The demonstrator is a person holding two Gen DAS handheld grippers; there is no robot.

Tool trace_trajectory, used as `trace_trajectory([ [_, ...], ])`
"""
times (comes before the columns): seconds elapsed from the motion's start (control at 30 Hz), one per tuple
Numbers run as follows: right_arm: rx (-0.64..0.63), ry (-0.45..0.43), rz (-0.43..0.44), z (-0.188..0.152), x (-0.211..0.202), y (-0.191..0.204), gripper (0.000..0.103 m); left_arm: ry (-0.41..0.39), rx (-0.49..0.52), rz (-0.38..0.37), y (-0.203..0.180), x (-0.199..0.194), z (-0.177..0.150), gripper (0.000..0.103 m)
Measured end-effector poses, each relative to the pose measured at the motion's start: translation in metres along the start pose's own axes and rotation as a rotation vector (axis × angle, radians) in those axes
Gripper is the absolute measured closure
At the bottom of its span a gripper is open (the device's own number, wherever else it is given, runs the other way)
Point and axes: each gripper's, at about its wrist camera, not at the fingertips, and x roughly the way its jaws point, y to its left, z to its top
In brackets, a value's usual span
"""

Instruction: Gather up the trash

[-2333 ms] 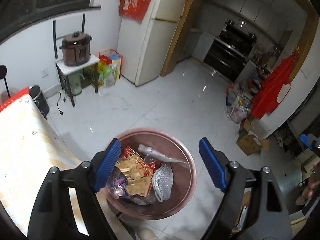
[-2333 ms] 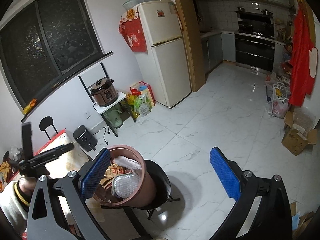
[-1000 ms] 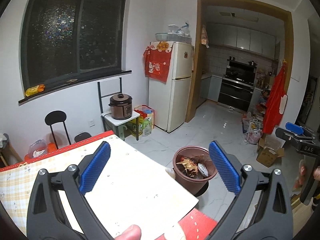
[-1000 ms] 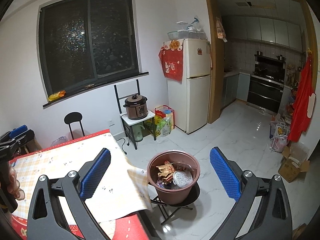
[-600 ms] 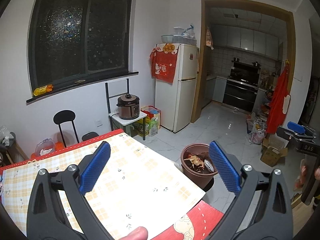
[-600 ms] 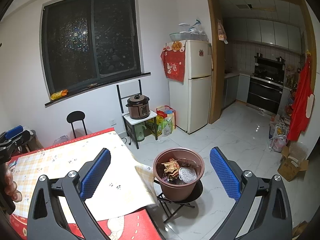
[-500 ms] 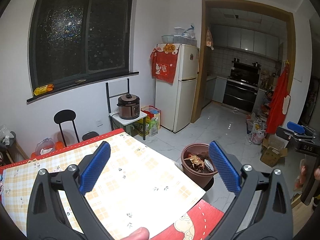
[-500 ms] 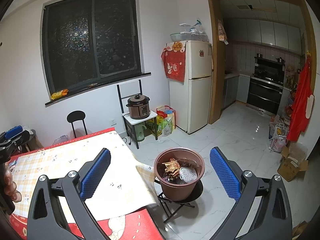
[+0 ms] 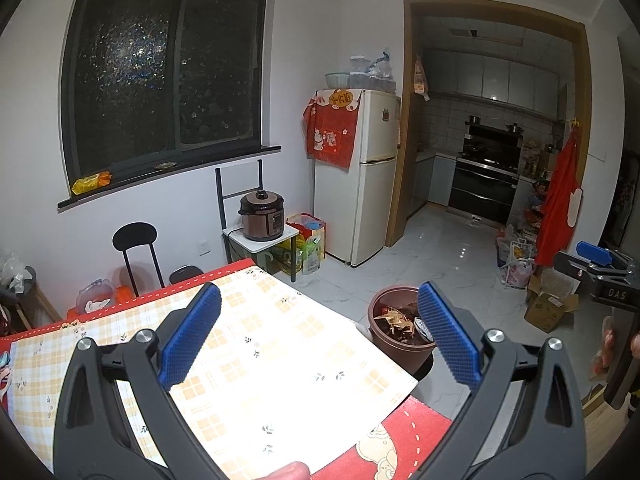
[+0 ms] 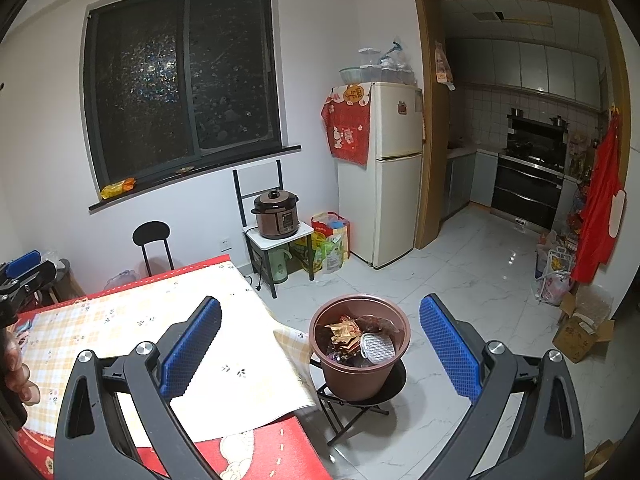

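Note:
A brown bin [image 10: 360,364] full of wrappers and a foil tray [image 10: 377,347] stands on a small black stand beside the table; it also shows in the left wrist view [image 9: 396,340]. My left gripper [image 9: 318,334] is open and empty above the checked tablecloth [image 9: 260,360]. My right gripper [image 10: 320,344] is open and empty, held back from the bin and over the table's corner [image 10: 240,376]. Each gripper shows at the edge of the other's view.
A white fridge [image 10: 394,172] stands at the back wall, with a cooker on a small rack [image 10: 278,212] and bags to its left. A black chair [image 10: 154,240] stands behind the table. Cardboard boxes [image 10: 580,332] lie at the right. The kitchen doorway opens beyond.
Both grippers have pulled up and back from over the bin to above the table. Over the last half second they have hardly moved.

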Motion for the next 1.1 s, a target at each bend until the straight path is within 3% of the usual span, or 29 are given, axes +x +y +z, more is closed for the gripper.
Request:
trace_trajectory([
  [1.1,-0.011,0.03,-0.07,0.006,0.01,-0.009,0.005,-0.015,0.023,-0.042,-0.021,0.026,0.006,0.006],
])
